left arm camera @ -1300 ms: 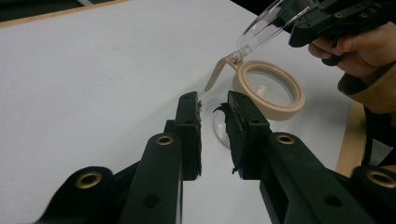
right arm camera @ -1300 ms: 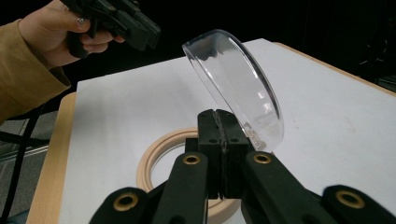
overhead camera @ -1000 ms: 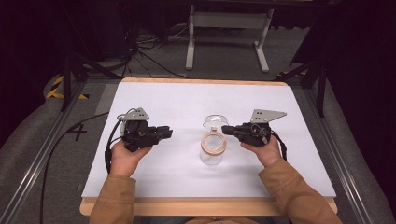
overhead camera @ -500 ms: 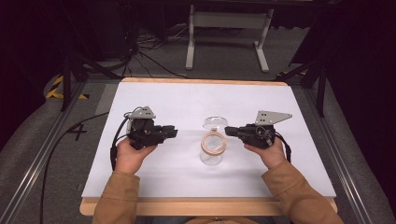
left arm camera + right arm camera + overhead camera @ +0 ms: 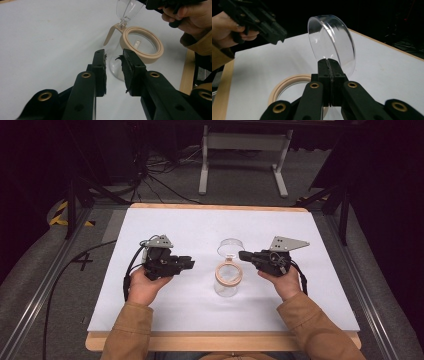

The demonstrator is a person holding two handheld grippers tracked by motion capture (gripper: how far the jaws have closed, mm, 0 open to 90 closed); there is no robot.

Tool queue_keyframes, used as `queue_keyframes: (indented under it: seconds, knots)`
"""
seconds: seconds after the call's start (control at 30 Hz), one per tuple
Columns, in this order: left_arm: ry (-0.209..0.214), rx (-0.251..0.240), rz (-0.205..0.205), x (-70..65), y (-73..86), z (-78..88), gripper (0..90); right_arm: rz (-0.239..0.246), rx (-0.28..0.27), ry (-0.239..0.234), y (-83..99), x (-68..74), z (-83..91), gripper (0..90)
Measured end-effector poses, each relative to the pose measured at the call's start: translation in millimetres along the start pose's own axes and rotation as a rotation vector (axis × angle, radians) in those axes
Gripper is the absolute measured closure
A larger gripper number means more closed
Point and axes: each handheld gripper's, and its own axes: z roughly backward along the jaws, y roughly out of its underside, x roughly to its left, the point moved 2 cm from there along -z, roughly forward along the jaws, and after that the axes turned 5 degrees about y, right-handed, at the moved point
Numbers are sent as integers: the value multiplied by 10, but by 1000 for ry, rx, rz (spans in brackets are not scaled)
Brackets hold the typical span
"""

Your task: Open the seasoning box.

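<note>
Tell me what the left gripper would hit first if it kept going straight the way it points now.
Most likely the clear glass jar with the tan rim. In the left gripper view the left gripper aims at its side wall just below the rim, with bare white table between them; depth is hard to judge.

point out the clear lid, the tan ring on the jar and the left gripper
clear lid (image 5: 332,40), right gripper view, on its round transparent face
tan ring (image 5: 145,53), left gripper view, on its front rim
left gripper (image 5: 189,263), high view, between its fingertips

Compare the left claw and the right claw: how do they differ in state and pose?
The left claw is open and holds nothing; the right claw is shut on the clear round plastic lid. The left sits apart from the clear glass jar; the right is at it. Both are black and hand-held.
</note>
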Motion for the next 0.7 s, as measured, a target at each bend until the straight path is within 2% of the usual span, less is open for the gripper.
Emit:
queue_keyframes:
  seconds: [0.13, 0.3, 0.47, 0.57, 0.7]
  knots:
    - [1, -3, 6, -5, 6, 0, 730, -12, 2, 7, 3, -6, 10, 897]
    - [0, -5, -4, -3, -11, 16, 729, 4, -9, -10, -28, 0, 128, 895]
    - [-12, -19, 4, 1, -20, 39, 723, 16, -4, -7, -44, -29, 221, 890]
    - [-29, -25, 1, 18, -35, 68, 714, 12, -5, 15, -51, -93, 336, 868]
    - [-26, -31, 2, 33, -50, 78, 711, -7, -21, 43, -55, -188, 483, 866]
